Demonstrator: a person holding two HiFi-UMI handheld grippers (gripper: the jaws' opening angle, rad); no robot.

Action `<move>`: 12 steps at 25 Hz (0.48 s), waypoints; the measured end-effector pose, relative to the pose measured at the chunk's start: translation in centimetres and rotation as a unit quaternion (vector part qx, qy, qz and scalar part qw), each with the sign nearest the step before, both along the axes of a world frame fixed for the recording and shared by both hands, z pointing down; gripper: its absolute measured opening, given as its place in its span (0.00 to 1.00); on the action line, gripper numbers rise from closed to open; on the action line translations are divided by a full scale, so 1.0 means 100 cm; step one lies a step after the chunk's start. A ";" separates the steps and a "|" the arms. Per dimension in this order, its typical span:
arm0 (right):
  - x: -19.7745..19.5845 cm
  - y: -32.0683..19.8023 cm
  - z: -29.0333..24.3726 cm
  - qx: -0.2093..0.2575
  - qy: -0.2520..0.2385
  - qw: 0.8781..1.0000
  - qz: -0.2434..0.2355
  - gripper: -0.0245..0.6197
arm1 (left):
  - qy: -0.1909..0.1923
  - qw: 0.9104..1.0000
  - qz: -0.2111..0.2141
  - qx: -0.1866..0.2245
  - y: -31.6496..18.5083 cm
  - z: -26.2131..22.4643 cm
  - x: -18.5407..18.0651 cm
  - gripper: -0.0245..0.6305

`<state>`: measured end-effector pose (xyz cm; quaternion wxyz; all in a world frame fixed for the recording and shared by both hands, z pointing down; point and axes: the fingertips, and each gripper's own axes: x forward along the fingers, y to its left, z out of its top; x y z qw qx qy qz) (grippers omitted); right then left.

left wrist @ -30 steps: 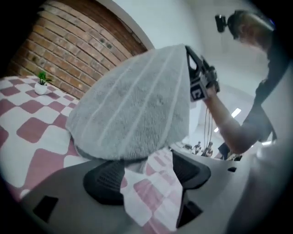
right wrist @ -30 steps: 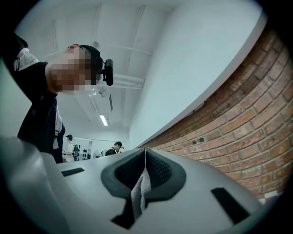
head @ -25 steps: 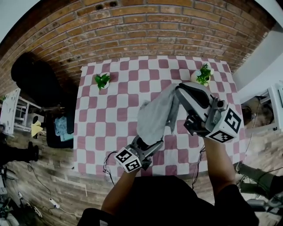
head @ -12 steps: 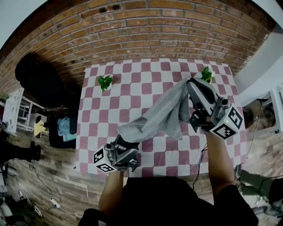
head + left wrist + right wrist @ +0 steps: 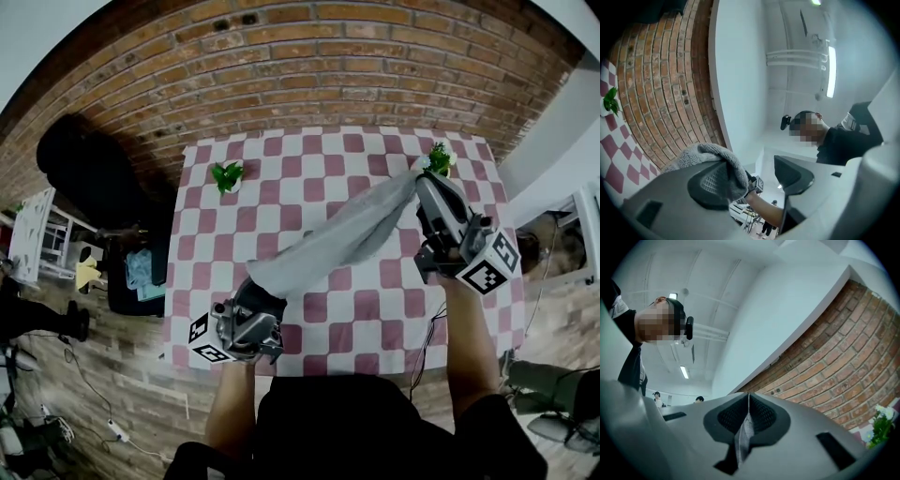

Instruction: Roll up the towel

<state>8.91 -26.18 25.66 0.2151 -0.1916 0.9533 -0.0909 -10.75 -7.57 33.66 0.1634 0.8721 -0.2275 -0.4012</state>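
Above the desk (image 5: 309,159), the right gripper (image 5: 747,404) has its fingers (image 5: 764,416) pinched tight on the towel (image 5: 337,239). The left gripper (image 5: 750,176) has just been closing; its fingers (image 5: 710,185) stand apart, with the towel between them, draped over one.

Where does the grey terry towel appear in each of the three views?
Head view: the grey terry towel stretches diagonally across the centre.
Left gripper view: lower left, a bunched fold.
Right gripper view: bottom centre, a thin edge.
Shared landmark: the red brick wall.
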 end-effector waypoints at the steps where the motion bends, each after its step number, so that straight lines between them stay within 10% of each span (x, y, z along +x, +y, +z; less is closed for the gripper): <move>1: 0.003 -0.001 0.003 -0.004 0.001 1.000 0.005 0.05 | 0.003 1.000 0.000 0.003 0.000 -0.001 -0.001 0.48; 12: 0.020 -0.002 0.027 -0.032 0.007 0.999 0.020 0.05 | 0.000 1.000 -0.010 -0.002 0.000 -0.002 -0.008 0.41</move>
